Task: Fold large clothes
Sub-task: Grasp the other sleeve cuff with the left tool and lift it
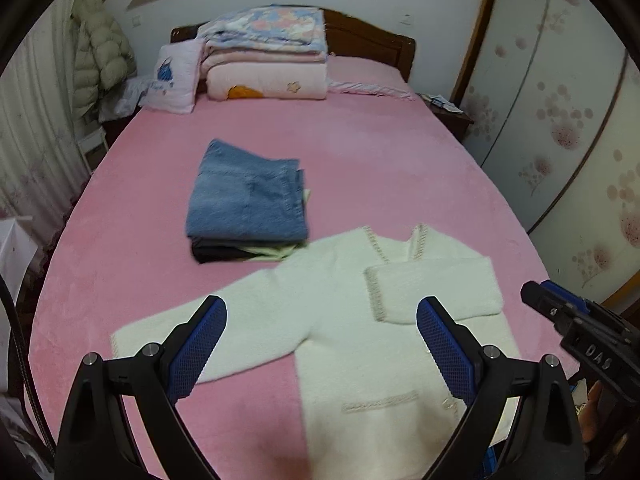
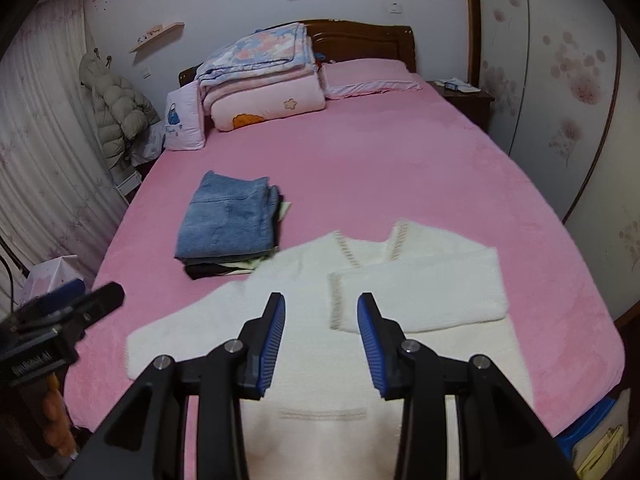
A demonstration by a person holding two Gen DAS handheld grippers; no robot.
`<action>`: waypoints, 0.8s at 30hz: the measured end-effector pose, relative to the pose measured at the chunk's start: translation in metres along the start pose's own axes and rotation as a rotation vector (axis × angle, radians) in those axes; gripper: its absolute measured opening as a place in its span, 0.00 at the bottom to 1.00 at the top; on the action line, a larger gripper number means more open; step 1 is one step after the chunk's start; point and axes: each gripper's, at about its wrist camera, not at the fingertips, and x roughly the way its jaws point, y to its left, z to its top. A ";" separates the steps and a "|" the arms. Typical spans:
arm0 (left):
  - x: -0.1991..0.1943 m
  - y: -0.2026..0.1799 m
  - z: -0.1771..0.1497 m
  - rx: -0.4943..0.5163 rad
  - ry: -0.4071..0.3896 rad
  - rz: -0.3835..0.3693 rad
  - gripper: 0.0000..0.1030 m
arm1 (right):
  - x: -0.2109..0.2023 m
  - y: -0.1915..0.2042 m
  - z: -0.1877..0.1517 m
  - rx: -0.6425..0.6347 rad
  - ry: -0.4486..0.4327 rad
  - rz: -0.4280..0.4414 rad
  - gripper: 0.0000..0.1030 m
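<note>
Above bed, both tongs spread, nothing pinched.
Left gripper and right gripper hover over white cardigan, one sleeve folded across; folded jeans stacked just beyond on pink bedspread.
</note>
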 end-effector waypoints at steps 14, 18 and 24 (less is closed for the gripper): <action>0.022 0.187 -0.062 -0.235 0.114 0.095 0.93 | 0.042 0.153 -0.025 -0.131 0.074 0.082 0.36; 0.049 0.248 -0.099 -0.382 0.178 0.120 0.93 | 0.073 0.172 -0.034 -0.169 0.124 0.054 0.36; 0.102 0.333 -0.163 -0.619 0.215 0.144 0.93 | 0.127 0.187 -0.051 -0.187 0.212 0.015 0.36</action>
